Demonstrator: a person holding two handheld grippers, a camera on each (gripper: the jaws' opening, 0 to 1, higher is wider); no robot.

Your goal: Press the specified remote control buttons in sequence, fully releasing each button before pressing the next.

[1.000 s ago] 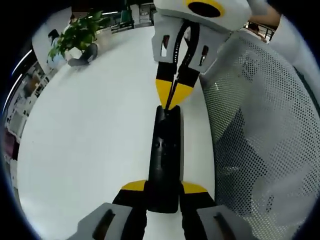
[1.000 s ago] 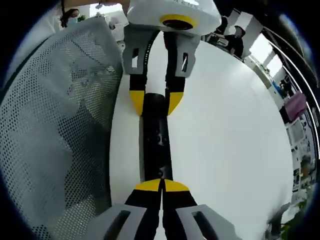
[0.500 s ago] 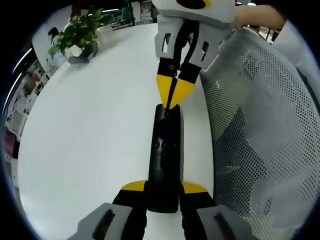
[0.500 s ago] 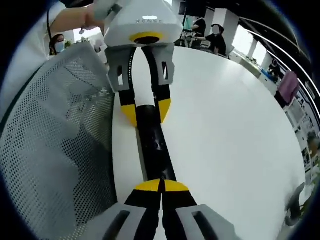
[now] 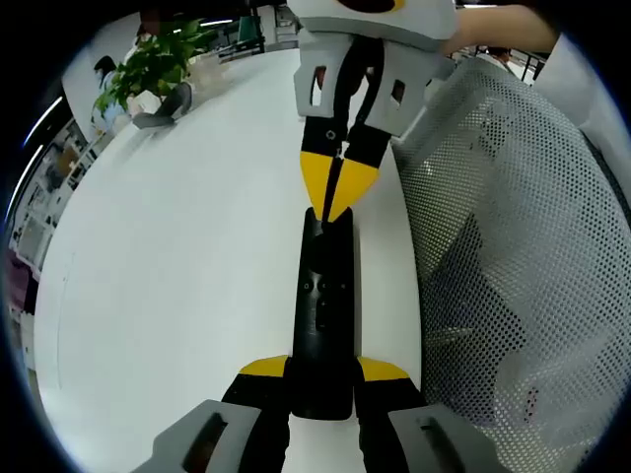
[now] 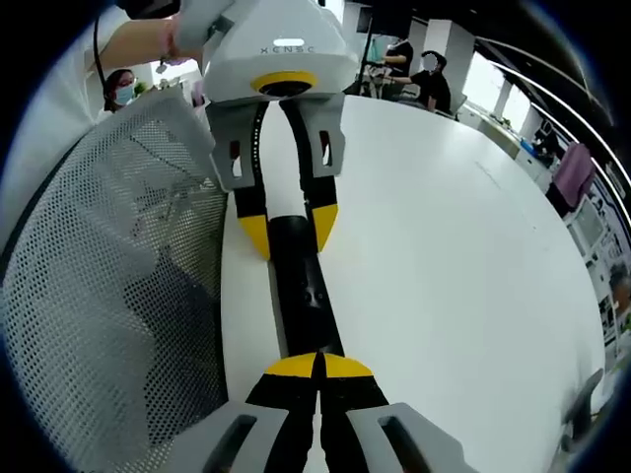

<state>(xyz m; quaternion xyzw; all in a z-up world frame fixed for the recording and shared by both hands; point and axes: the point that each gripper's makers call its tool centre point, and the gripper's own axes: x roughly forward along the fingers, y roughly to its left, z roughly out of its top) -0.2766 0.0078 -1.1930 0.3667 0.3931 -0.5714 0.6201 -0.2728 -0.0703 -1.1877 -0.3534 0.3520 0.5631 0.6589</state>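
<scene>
- A potted plant (image 5: pixel 158 61) stands at the far left edge of the white worktop (image 5: pixel 168 266) in the left gripper view, with a grey object (image 5: pixel 163 108) lying just beside it.
- The black remote control (image 5: pixel 325 315) lies lengthwise on the worktop near its right edge; small buttons show along its upper face.
- The left tongs (image 5: pixel 323 370) rise from the bottom of the left gripper view, their yellow-tipped jaws spread on either side of the remote's near end, and they look to be pinching it by its sides.
- The right tongs (image 5: pixel 335 202) come in from the top of that view, jaws pressed together, their yellow tips at the remote's far end; whether they touch it I cannot tell.
- A white mesh chair back (image 5: pixel 513 266) stands to the right, just beside the worktop edge.
- In the right gripper view the mesh chair back (image 6: pixel 108 296) sits on the left.
- There the remote control (image 6: pixel 301 296) runs up the middle, on the worktop (image 6: pixel 454 256).
- The right tongs (image 6: pixel 317 363) are pressed together over its near end; the left tongs (image 6: pixel 288 232) straddle its far end.
- People (image 6: pixel 419 74) sit in the background, beyond the worktop.
</scene>
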